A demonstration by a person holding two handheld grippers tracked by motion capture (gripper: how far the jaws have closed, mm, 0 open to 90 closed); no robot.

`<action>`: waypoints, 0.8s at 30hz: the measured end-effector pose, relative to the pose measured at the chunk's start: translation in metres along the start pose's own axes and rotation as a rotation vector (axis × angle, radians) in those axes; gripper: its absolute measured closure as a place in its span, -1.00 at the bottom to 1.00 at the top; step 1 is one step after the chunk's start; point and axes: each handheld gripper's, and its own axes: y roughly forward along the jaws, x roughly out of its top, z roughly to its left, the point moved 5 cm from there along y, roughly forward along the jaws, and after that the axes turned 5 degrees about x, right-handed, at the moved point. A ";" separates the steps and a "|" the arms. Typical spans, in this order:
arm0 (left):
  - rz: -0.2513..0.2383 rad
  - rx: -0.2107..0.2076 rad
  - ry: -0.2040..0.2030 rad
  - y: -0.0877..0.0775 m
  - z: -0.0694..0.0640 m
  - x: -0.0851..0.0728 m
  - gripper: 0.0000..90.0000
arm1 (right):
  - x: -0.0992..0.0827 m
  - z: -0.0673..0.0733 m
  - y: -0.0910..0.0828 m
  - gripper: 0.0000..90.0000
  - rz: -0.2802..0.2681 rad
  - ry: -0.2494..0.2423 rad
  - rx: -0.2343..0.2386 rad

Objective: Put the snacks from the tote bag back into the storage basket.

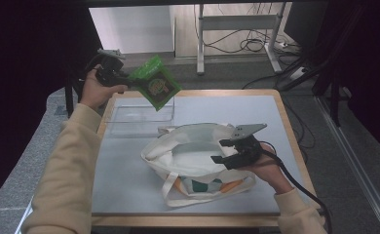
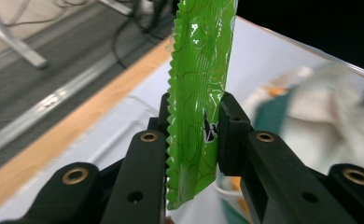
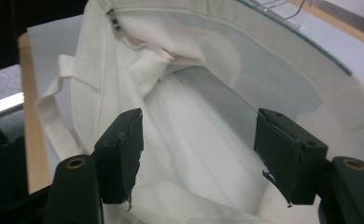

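A green snack packet (image 1: 158,87) hangs in the air over the table's far left corner, with my left gripper (image 1: 132,83) shut on its edge. In the left gripper view the packet (image 2: 201,56) stands upright, pinched between the two pads of the left gripper (image 2: 194,107). A white tote bag (image 1: 193,146) lies in the middle of the table with its mouth gaping. My right gripper (image 1: 222,151) is at the bag's right rim. In the right gripper view my right gripper (image 3: 199,126) stands open inside the mouth of the bag (image 3: 124,60), pads touching nothing.
A clear plastic tray (image 1: 142,114) sits on the grey mat (image 1: 227,109) just under the packet, behind the bag. The bag's strap (image 1: 171,190) trails toward the near edge. Beyond the table are desk legs (image 1: 200,44) and floor cables.
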 end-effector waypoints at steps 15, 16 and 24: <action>0.127 0.032 0.025 0.045 0.040 -0.017 0.69 | -0.004 0.000 0.009 -0.27 0.035 -0.003 0.004; 0.129 0.029 0.024 0.047 0.042 -0.017 0.69 | -0.004 0.000 0.009 -0.27 0.035 -0.002 0.003; 0.143 0.020 -0.004 0.060 0.059 -0.025 0.69 | -0.005 -0.001 0.010 -0.27 0.046 -0.001 -0.002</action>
